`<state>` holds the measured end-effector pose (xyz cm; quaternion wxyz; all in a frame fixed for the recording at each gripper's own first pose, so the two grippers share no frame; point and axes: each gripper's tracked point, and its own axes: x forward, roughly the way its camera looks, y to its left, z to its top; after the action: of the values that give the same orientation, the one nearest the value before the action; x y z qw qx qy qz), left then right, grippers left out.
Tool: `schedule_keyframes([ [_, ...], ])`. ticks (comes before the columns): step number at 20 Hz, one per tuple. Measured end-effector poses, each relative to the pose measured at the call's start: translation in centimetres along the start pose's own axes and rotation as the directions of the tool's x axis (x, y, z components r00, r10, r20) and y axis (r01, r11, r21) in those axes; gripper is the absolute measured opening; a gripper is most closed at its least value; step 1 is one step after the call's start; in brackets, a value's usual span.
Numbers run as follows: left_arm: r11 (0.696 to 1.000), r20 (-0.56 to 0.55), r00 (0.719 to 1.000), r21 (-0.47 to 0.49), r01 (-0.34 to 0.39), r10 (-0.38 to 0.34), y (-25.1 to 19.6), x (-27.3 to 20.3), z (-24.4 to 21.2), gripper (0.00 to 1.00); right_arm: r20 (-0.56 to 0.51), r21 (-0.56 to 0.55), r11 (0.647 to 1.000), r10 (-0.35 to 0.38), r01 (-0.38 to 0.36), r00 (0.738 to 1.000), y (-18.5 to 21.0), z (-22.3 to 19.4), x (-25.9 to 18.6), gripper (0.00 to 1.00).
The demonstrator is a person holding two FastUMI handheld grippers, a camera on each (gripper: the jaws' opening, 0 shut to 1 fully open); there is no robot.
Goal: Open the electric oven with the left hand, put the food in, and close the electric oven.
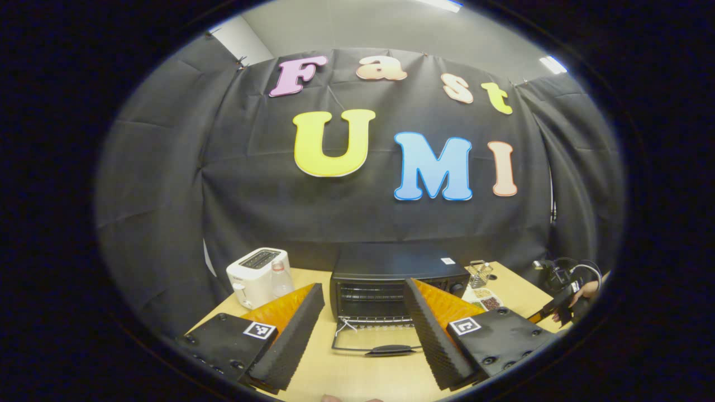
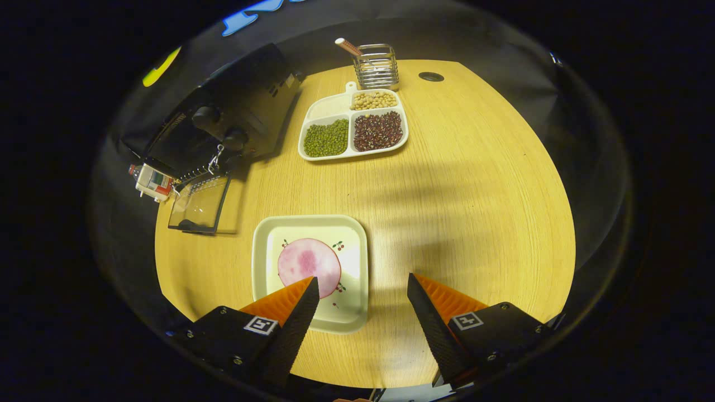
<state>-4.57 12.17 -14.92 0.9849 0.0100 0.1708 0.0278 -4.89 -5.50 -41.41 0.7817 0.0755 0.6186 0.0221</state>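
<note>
The black electric oven [image 1: 397, 279] stands at the back of the wooden table with its glass door [image 1: 375, 338] folded down flat toward me. My left gripper [image 1: 363, 290] hangs open in front of it, nothing between its fingers. In the right gripper view the oven [image 2: 234, 111] is at the upper left, its door [image 2: 199, 205] lying open on the table. A round pink slice of food [image 2: 309, 267] lies on a square pale plate [image 2: 354, 268]. My right gripper [image 2: 363, 285] is open above the plate's right edge, one fingertip over the food. The other gripper [image 1: 561, 301], held by a hand, shows at far right.
A white toaster [image 1: 258, 276] and a small bottle [image 1: 281, 277] stand left of the oven. A divided tray of beans [image 2: 329, 109] and a wire holder [image 2: 376, 66] sit beyond the plate. The table [image 2: 475, 195] has bare wood to the right.
</note>
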Motion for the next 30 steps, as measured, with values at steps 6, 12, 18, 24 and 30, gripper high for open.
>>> schedule_keyframes([
  [6, 0.999, -0.018, 0.999, -0.023, -0.043, 0.043, 1.9, -1.7, -0.9, 0.97, -0.050, -0.081, 0.993, -0.095, 0.091, 0.994, -0.6, 0.1, 2.2, 0.89],
  [12, 0.997, -0.036, 0.997, -0.043, -0.063, 0.061, 3.0, -2.2, -1.7, 0.97, -0.082, -0.096, 0.991, -0.098, 0.090, 0.992, 0.0, 0.4, 2.4, 0.78],
  [18, 0.997, -0.040, 0.997, -0.052, -0.065, 0.063, 3.1, -1.9, -1.9, 1.00, -0.110, -0.071, 0.995, -0.084, 0.076, 0.990, -0.4, 0.0, 2.9, 0.33],
  [24, 0.995, -0.050, 0.997, -0.078, -0.057, 0.054, 2.2, -1.8, -2.6, 0.98, -0.119, -0.072, 0.994, -0.088, 0.080, 0.989, 0.2, 0.2, 2.9, 0.01],
  [30, 0.996, -0.031, 0.997, -0.053, -0.072, 0.070, 3.4, -2.6, -1.7, 1.00, -0.109, 0.092, 0.995, 0.052, -0.042, 0.993, 0.6, -1.1, 2.7, 0.01],
])
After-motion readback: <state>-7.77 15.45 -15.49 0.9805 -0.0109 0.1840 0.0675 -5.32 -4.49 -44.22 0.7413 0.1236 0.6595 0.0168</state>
